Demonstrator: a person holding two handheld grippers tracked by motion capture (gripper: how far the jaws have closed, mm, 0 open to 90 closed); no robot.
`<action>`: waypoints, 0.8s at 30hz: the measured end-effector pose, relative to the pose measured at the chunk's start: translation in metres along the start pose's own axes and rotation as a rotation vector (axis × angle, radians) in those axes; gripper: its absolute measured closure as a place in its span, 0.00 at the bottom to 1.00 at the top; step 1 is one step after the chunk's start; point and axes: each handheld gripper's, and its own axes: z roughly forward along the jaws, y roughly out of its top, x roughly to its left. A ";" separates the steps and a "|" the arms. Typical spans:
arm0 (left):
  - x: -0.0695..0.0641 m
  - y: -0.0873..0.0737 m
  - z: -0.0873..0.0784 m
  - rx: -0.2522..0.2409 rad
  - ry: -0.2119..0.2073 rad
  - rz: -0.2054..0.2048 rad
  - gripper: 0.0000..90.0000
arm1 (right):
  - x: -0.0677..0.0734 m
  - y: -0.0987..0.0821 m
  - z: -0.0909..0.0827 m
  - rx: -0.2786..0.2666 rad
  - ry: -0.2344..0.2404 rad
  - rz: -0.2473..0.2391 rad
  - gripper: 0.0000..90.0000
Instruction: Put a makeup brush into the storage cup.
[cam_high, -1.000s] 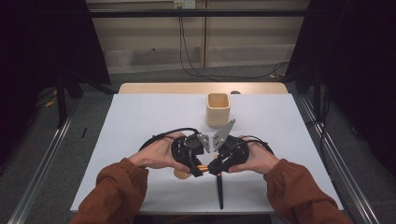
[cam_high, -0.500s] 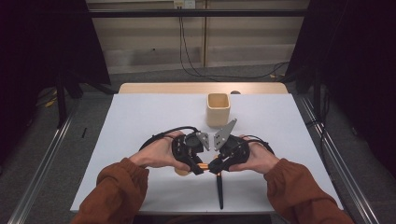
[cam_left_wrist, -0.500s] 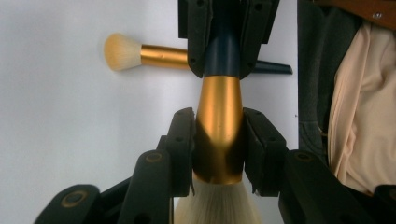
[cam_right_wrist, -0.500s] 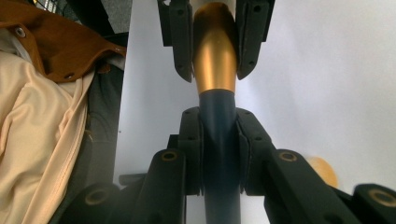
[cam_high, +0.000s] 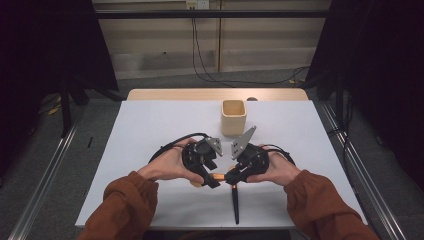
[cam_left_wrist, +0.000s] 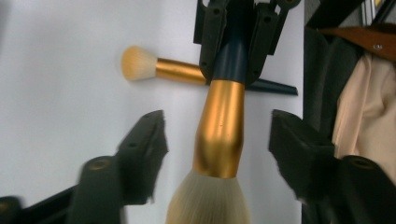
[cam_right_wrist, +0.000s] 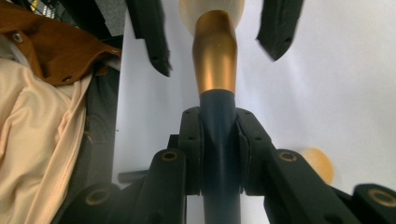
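Note:
A makeup brush (cam_left_wrist: 219, 126) with a dark blue handle, gold ferrule and pale bristles hangs level between my two grippers. My right gripper (cam_right_wrist: 219, 135) is shut on its blue handle (cam_right_wrist: 218, 121). My left gripper (cam_left_wrist: 217, 130) faces it. Its jaws have just been opening and now stand apart on either side of the gold ferrule, the pads clear of it. In the high view the left gripper (cam_high: 212, 180) and the right gripper (cam_high: 231, 177) meet near the table's front. A second brush (cam_left_wrist: 177, 70) lies on the table below, its dark handle (cam_high: 235, 205) pointing toward the person.
A small wooden cup (cam_high: 233, 117) stands upright just behind the grippers. The white table (cam_high: 150, 130) has open room to the left and right of the hands. Its front edge runs close under the forearms in rust-coloured sleeves.
The left gripper's jaws have spread off the brush's ferrule. Both hands have stayed where they were, and the right gripper keeps its hold.

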 end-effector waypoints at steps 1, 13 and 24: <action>0.000 -0.001 0.000 -0.013 0.013 -0.005 0.34 | 0.000 -0.001 0.000 -0.001 -0.003 0.008 0.84; 0.007 -0.017 -0.004 -0.134 0.085 -0.084 0.11 | -0.008 -0.015 -0.008 -0.046 -0.064 0.087 0.84; 0.010 -0.035 -0.012 -0.230 0.140 -0.134 0.04 | -0.008 -0.033 -0.020 -0.117 -0.106 0.168 0.84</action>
